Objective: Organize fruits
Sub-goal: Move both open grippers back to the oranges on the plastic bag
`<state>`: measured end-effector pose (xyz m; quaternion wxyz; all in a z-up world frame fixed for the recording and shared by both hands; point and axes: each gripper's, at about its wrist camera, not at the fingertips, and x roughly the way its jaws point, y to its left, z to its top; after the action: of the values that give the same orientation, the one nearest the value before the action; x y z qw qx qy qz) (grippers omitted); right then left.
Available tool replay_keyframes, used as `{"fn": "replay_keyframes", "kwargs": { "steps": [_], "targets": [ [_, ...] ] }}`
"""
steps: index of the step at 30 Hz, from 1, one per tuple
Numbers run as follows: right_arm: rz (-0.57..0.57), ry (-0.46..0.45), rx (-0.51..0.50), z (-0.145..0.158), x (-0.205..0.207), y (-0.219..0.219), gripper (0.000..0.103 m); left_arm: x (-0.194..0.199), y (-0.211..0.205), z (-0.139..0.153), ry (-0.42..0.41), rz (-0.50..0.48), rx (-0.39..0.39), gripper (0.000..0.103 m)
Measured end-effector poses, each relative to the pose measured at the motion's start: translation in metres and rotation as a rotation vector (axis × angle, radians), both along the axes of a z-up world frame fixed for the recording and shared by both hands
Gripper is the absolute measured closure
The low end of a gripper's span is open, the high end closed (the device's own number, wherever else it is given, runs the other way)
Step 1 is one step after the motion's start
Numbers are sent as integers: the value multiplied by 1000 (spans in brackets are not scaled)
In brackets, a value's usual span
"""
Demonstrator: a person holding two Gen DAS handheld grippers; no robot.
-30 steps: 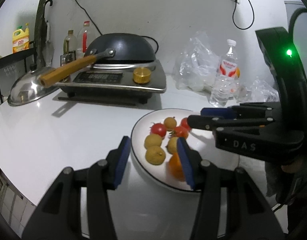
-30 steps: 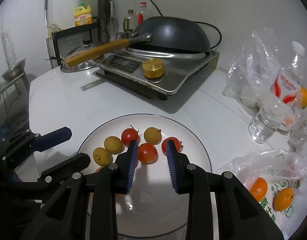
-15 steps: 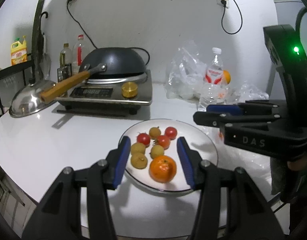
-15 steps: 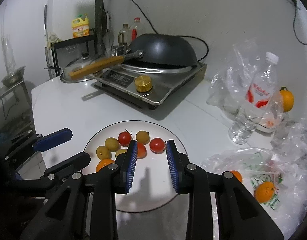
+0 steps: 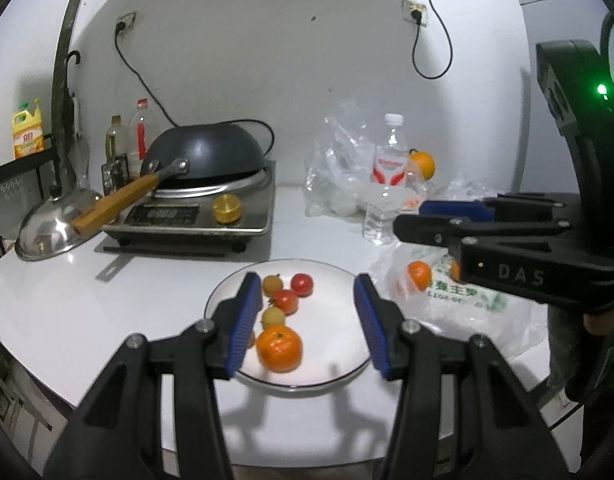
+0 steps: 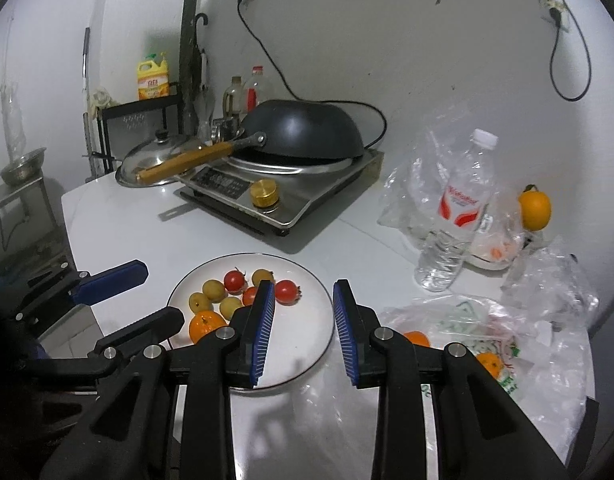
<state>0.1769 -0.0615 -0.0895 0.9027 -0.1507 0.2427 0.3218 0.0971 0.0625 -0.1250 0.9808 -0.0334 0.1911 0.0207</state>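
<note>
Left wrist: orange on plate between open left gripper fingers.

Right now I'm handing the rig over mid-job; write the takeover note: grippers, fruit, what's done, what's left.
Left gripper: open, empty, above the plate.
Right gripper: open, empty, over the plate's right side.
On the plate: one mandarin, three small red fruits and four small yellow ones.
Done: that fruit is plated.
Left: two mandarins sit in the printed plastic bag right of the plate; one orange lies behind the water bottle. Probably take the bagged ones next.
</note>
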Motion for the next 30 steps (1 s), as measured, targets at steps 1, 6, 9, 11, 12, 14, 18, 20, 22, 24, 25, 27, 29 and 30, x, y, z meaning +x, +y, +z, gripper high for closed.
{"fn": "replay_keyframes", "kwargs": {
  "steps": [1,6,9,11,12,14,18,20,22,24,25,27,29,30],
  "targets": [
    [-3,-6,2,2,-2,-4,71,-1,-3,1,-3,-3,2,53],
    [-23,-36,16,14,-12,-22,71,-6,-19,11,-20,-23,19,53],
    [-36,-49,27,20,-17,-33,71,-9,-28,17,-32,-33,27,53],
    [-44,-57,35,23,-20,-40,71,-9,-33,20,-38,-37,31,53],
    [-47,-60,38,24,-20,-43,71,-10,-36,21,-40,-39,34,53],
    [-54,-68,42,27,-23,-51,71,-11,-43,24,-45,-45,39,53],
    [-62,-88,49,32,-26,-64,71,-14,-56,28,-66,-57,66,53],
    [-67,-99,57,37,-27,-72,71,-15,-62,31,-74,-61,74,53],
    [-71,-110,66,40,-29,-80,71,-15,-69,34,-81,-63,79,52],
    [-73,-117,73,43,-29,-86,71,-14,-75,36,-82,-65,84,51],
    [-75,-121,76,44,-29,-90,71,-13,-79,37,-82,-67,87,51],
    [-76,-126,81,46,-28,-96,71,-11,-85,39,-81,-71,97,44],
    [-77,-133,86,47,-27,-103,71,-11,-92,42,-87,-77,102,39],
    [-77,-134,89,47,-26,-106,71,-11,-95,43,-89,-78,104,37]
  ]
}}
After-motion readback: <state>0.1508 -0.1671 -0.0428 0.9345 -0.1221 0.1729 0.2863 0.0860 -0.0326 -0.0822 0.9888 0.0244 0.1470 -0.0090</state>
